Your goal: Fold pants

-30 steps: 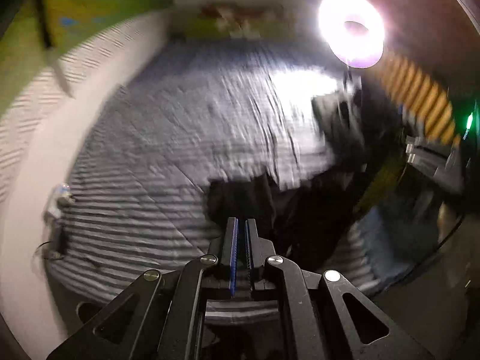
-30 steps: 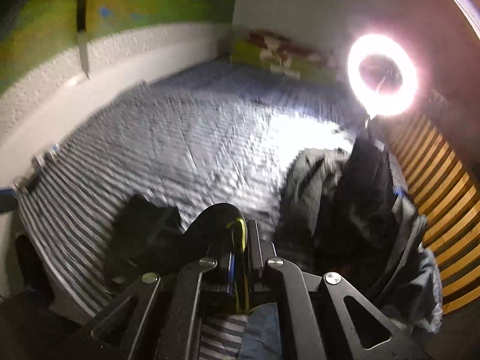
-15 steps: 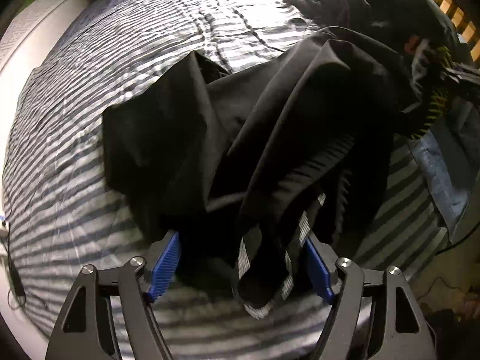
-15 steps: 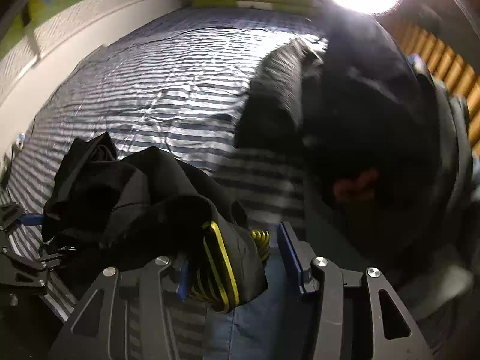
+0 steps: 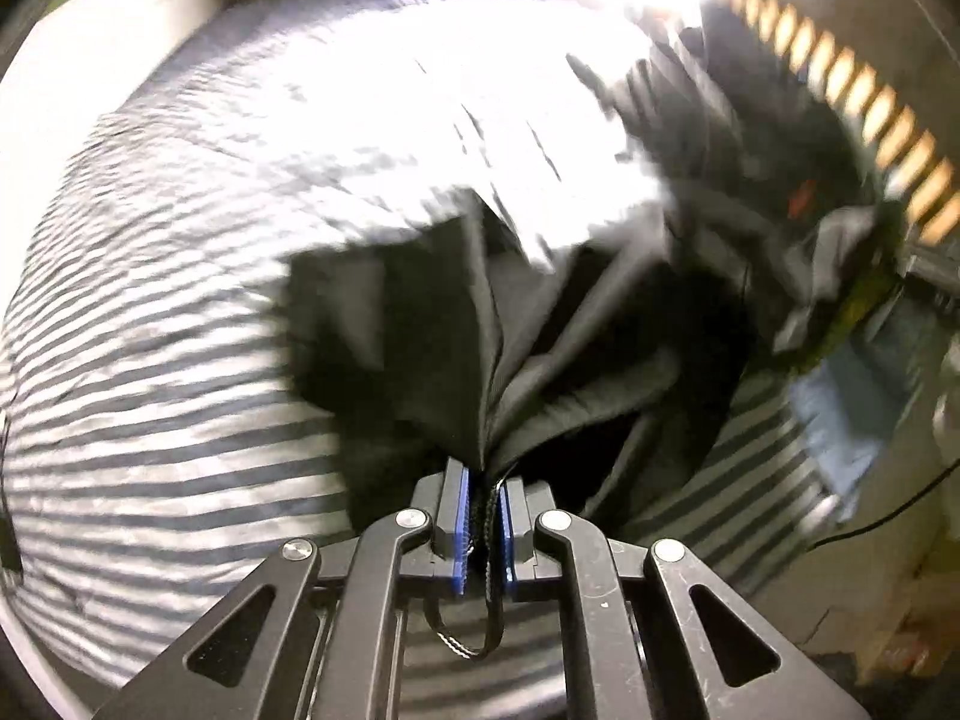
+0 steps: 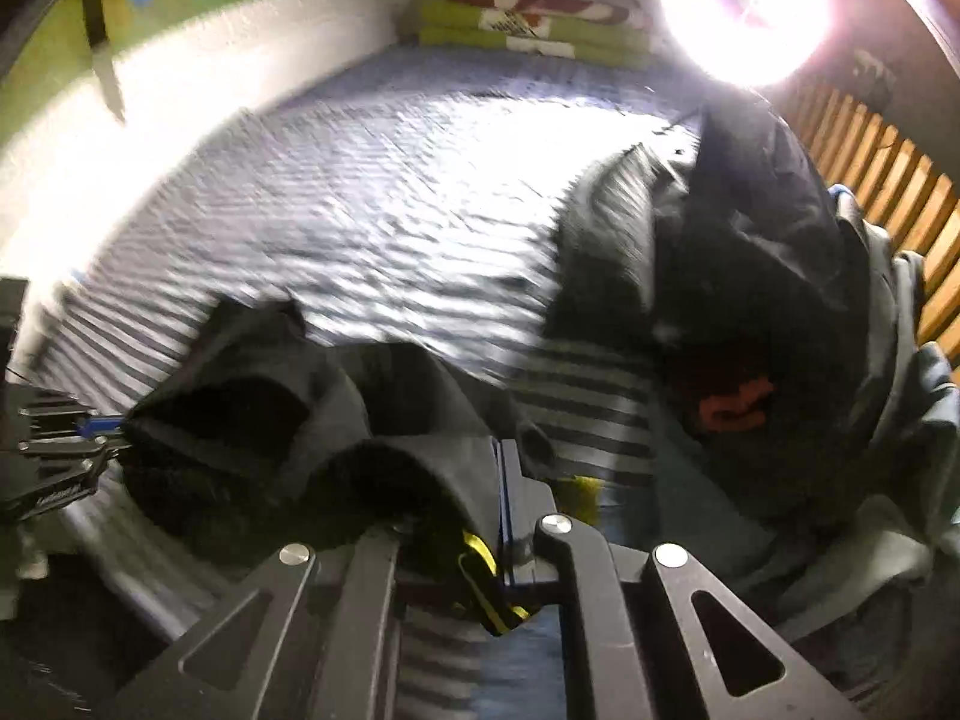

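A bed (image 5: 150, 396) with a grey-and-white striped cover filled both views, washed out by a bright round lamp (image 6: 744, 12) at about one o'clock in the right wrist view, with a white wall along the left and wooden slats (image 6: 888, 180) at two o'clock. In the left wrist view the left gripper (image 5: 482, 483) was clamped on a bunched edge of the black pants (image 5: 540, 348), its blue pads (image 5: 459, 516) pressed close with cloth and a thin dark cord between them, a loop of the cord hanging below. From there the pants fanned out toward twelve o'clock, draped in folds over the near part of the cover. In the right wrist view the right gripper (image 6: 501, 492) was clenched on another part of the same pants (image 6: 336, 414), black cloth with a yellow trim (image 6: 480, 564) spilling over its left finger. The pants stretched from it toward nine o'clock, where the left gripper (image 6: 111, 423) held their far end. At three o'clock lay a separate heap of dark clothes (image 6: 768, 300) with an orange patch (image 6: 732, 408), close to the slats. At twelve o'clock, folded green and red bedding (image 6: 528, 24) sat against the far wall. Both views were blurred by motion.
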The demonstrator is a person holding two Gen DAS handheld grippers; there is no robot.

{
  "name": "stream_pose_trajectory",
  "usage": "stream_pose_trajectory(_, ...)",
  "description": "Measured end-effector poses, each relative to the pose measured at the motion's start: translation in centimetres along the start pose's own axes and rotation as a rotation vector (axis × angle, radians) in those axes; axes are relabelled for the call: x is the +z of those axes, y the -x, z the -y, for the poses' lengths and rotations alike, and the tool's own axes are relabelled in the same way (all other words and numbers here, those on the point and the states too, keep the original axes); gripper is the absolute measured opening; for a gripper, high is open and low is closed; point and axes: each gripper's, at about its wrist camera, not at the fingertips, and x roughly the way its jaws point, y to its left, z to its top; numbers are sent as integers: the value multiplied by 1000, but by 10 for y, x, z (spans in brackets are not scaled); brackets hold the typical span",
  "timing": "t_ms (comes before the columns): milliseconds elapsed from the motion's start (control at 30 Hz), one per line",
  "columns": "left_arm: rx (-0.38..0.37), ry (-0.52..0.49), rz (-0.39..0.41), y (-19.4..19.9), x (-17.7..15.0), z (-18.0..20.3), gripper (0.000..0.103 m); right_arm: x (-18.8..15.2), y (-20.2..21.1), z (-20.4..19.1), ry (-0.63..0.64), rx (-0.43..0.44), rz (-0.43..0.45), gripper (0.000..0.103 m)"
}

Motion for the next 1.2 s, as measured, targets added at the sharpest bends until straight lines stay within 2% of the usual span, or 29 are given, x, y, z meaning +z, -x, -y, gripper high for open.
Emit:
stream_pose_trajectory(133, -22, 57, 100, 78, -6, -48, 8, 19, 34, -18, 4, 174, 60, 7)
stream_pose_trajectory(233, -4, 83, 126, 106, 1, -79, 8, 41, 23, -26, -41, 299, 51, 7)
stream_pose_trajectory(300, 29, 111, 94, 95, 11, -103, 8, 55, -6, -28, -64, 276, 20, 7)
stream_pose_trajectory(367, 37, 158, 20, 61, 18, -128, 8, 69, -59, -28, -66, 143, -59, 7)
stream_pose_trajectory(433, 80, 200, -44, 23, 22, -143, 8, 75, -121, -25, -51, -13, -210, 11)
stream_pose_trajectory(467, 79, 226, -85, 2, 21, -153, 8, 74, -138, -23, -51, -41, -255, 12)
stream_pose_trajectory(533, 71, 252, -120, -20, 16, -158, 8, 70, -155, -21, -57, -46, -303, 19)
stream_pose_trajectory(600, 59, 245, -118, -26, 12, -160, 8, 67, -148, -24, -33, -46, -281, 22)
stream_pose_trajectory(700, 33, 247, -114, -29, 11, -165, 9, 70, -127, -23, 10, -34, -229, 41)
stream_pose_trajectory(733, 21, 257, -114, -30, 12, -169, 10, 73, -121, -21, 12, -16, -210, 43)
stream_pose_trajectory(867, 3, 271, -115, -32, 20, -178, 10, 93, -90, -3, -54, 84, -119, 43)
stream_pose_trajectory(967, 6, 269, -116, -40, 23, -175, 10, 98, -72, -20, -12, 139, -73, 43)
stream_pose_trajectory(1067, 10, 263, -117, -54, 30, -170, 10, 93, -96, -51, 48, 116, -168, 43)
stream_pose_trajectory(1200, -11, 270, -106, -52, 34, -164, 10, 79, -147, -74, 9, 105, -315, 43)
